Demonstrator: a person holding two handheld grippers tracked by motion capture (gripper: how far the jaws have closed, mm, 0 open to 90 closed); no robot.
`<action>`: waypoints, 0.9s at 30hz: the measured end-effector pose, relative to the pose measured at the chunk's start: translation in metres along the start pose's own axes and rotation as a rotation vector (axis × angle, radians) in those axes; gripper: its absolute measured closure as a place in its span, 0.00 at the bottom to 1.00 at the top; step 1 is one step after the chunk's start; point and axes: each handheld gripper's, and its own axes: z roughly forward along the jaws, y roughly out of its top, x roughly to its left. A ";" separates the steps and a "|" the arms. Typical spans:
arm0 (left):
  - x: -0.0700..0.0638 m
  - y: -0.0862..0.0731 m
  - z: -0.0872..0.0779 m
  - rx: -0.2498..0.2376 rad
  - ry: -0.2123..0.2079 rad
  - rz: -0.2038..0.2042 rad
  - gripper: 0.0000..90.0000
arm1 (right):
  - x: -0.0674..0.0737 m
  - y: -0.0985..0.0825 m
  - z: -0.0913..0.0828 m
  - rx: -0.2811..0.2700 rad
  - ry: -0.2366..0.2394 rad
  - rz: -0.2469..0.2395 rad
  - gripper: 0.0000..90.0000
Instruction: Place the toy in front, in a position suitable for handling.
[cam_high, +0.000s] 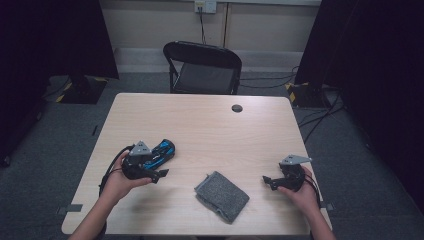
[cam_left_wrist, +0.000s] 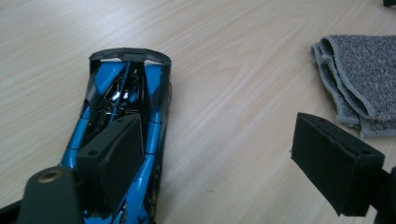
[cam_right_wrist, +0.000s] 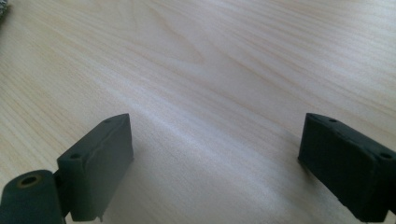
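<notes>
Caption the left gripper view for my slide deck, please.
Open left gripper over a blue toy car, folded grey cloth nearby.

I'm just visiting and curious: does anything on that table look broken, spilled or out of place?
Nothing stands out. The blue toy car sits upright on the table beside the open left tool, and the grey cloth lies neatly folded, apart from both. The right tool is open over bare wood. No spills or damage show.

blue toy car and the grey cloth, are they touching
Apart. The left gripper view shows bare table between the blue toy car and the grey cloth.
</notes>
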 end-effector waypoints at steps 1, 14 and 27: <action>0.002 0.001 0.002 0.004 0.006 -0.005 0.18 | 0.000 0.000 0.000 0.000 0.000 0.000 0.10; 0.025 0.013 0.015 0.044 0.034 -0.012 0.18 | 0.000 0.000 0.000 -0.002 0.000 0.001 0.10; 0.048 0.025 0.040 0.093 0.050 0.011 0.18 | 0.000 0.000 0.000 -0.001 -0.002 0.002 0.10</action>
